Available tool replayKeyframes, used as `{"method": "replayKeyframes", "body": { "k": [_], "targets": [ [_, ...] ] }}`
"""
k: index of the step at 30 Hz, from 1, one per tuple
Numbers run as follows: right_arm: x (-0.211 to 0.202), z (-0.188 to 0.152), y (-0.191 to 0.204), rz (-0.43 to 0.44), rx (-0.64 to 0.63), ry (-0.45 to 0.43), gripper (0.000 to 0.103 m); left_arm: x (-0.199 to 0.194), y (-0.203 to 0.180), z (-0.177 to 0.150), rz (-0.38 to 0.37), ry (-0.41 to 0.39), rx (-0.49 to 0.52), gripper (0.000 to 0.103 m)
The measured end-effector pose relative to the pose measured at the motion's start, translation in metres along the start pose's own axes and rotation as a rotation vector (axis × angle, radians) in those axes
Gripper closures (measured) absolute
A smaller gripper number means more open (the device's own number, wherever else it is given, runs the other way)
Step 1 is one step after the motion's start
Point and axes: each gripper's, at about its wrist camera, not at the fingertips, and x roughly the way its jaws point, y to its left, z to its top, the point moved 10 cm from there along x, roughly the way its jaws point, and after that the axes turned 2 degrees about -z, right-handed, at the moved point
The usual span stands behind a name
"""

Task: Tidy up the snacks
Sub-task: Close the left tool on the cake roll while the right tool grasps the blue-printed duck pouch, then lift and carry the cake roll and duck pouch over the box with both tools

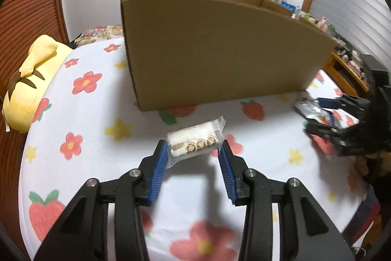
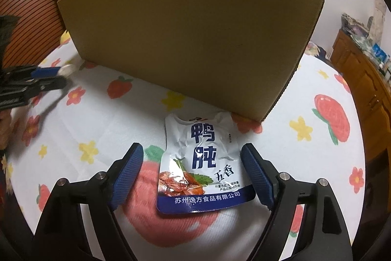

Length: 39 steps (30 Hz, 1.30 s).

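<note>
While the left gripper [image 1: 194, 151] pinches a wrapped snack roll [image 1: 194, 140] and the right gripper's [image 2: 191, 170] fingers stand spread around a duck pouch [image 2: 199, 163], both snacks remain outside, before the cardboard box [image 1: 220, 50].

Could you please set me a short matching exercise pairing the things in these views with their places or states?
1. roll snack
2. pouch
3. box
4. plush

a. lies flat between open pads
b. stands behind both snacks
c. yellow, at the bed's edge
d. gripped at its ends

Pairs: 1-d, 2-a, 3-b, 4-c
</note>
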Motion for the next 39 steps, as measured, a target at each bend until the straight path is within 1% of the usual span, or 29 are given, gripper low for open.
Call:
{"method": "replayKeyframes", "body": {
  "k": [2,4,10,11,12,19,27,33,39],
  "targets": [
    [-0.002,0.0,0.0,0.003,-0.003,-0.002,0.025,-0.011,-0.011,-0.003,-0.018,-0.019,0.012,0.063],
    [-0.005,0.0,0.0,0.01,-0.003,-0.003,0.037,-0.019,-0.019,-0.006,-0.03,-0.034,0.02,0.063],
    [-0.013,-0.007,0.008,0.021,-0.018,0.013,0.039,-0.029,-0.041,-0.008,-0.07,-0.053,0.05,0.062],
    [-0.016,-0.009,0.009,0.019,-0.024,0.012,0.04,-0.029,-0.042,-0.007,-0.07,-0.053,0.054,0.062],
    [-0.017,-0.009,0.01,0.018,-0.026,0.008,0.047,-0.029,-0.044,-0.007,-0.072,-0.054,0.058,0.062],
    [-0.023,-0.013,0.015,0.026,-0.017,0.001,0.05,-0.029,-0.048,-0.009,-0.077,-0.049,0.061,0.062],
    [-0.032,-0.015,0.021,0.034,-0.013,-0.021,0.051,-0.033,-0.051,-0.007,-0.079,-0.059,0.068,0.062],
    [-0.043,-0.01,0.032,0.046,-0.016,-0.06,0.051,-0.04,-0.056,-0.001,-0.069,-0.078,0.085,0.062],
    [-0.063,0.0,0.039,0.056,-0.025,-0.112,0.051,-0.05,-0.06,0.01,-0.063,-0.106,0.094,0.062]
  ]
}}
